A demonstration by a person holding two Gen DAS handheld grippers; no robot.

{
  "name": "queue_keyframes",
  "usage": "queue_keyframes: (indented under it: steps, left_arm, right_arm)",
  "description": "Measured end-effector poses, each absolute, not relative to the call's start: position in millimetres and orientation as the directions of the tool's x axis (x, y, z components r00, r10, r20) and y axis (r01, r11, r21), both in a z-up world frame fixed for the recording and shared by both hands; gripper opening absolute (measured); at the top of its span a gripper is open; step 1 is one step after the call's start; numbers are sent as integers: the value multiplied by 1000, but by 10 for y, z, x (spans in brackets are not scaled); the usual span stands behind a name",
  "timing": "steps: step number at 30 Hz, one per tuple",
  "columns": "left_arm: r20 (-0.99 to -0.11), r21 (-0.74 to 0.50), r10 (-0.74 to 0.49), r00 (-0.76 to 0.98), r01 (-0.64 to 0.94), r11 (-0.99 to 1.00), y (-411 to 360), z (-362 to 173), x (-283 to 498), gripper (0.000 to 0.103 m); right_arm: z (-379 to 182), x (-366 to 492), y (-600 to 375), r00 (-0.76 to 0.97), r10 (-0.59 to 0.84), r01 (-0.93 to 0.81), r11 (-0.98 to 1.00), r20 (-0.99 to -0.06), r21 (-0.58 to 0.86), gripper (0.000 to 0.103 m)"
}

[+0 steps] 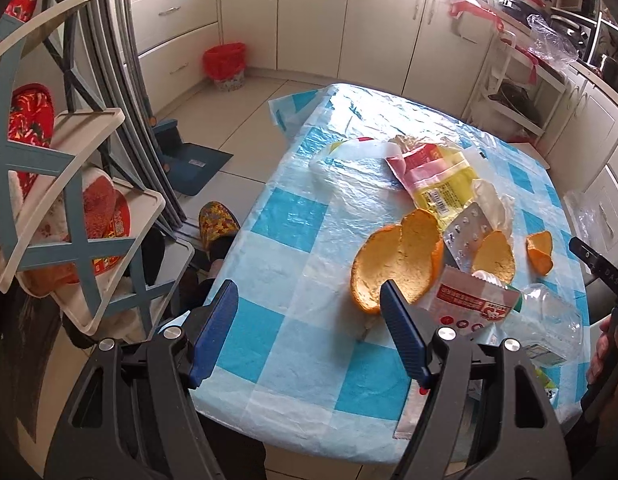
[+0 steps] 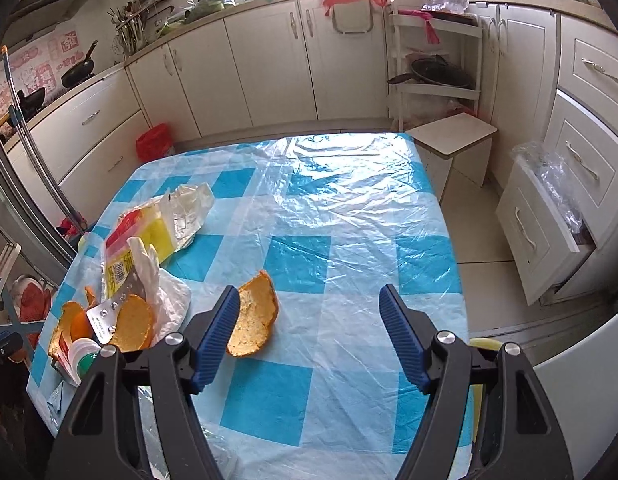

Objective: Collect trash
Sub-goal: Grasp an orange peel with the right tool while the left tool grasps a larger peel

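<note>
The left tongs [image 1: 309,296] are standing apart with nothing between them, hanging over the near part of the table [image 1: 293,220], which is wearing a blue-and-white checked plastic cover. Just ahead of their right finger [image 1: 403,328], a big peel [image 1: 397,256] is lying hollow side up, its near edge reaching that finger's tip in the picture; whether they are touching I cannot tell. To the right of that finger a red-and-white packet [image 1: 475,300] is lying, and beyond it a clear bottle [image 1: 557,316]. Farther ahead a blister pack [image 1: 467,236] is resting between the big peel and a second peel [image 1: 493,256], with a small peel [image 1: 540,252] lying apart to the right. Behind them a yellow wrapper [image 1: 441,184] and a white bag [image 1: 349,168] are spreading out toward the table's far side. Well ahead and to the left, a red bin [image 1: 224,65] is standing on the floor by the cupboards.

The right tongs [image 2: 309,304] are also standing apart and holding nothing. A lone peel [image 2: 255,316] is lying just ahead of their left finger [image 2: 217,332], partly hidden behind it. The rest of the trash is sitting in a heap [image 2: 121,280] farther left. Ahead and to the right the cover is lying bare.
</note>
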State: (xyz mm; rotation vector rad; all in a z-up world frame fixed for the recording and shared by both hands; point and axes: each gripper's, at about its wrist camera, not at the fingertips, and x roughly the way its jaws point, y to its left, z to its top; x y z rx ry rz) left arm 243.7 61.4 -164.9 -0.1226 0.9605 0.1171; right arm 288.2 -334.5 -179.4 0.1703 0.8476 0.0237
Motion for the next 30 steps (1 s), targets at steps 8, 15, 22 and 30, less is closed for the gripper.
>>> queue_keyframes:
  steps: [8,15,22,30]
  left_arm:
    - [-847,-27,31,531,-101,994,569,-1922,2802,70]
    - [-856,8,14,516,-14,1000,430,-2086,3048,70]
    - [-853,32,-5,521,62,998,341,-2146,3203,70]
    - [-857,7,-47,513,103,995,248,-2200,3265,59]
  right_arm:
    - [-1959,3072,-3266,607,120,41,982,-785,182,61]
    - [-2086,3218,-3255,566,155,42,975,-809,217,51]
    - [-1995,3254,-3347,607,155,63,968,-780,241,45]
    - [-2115,3318,-3281,559,178,34,971,-810,237,39]
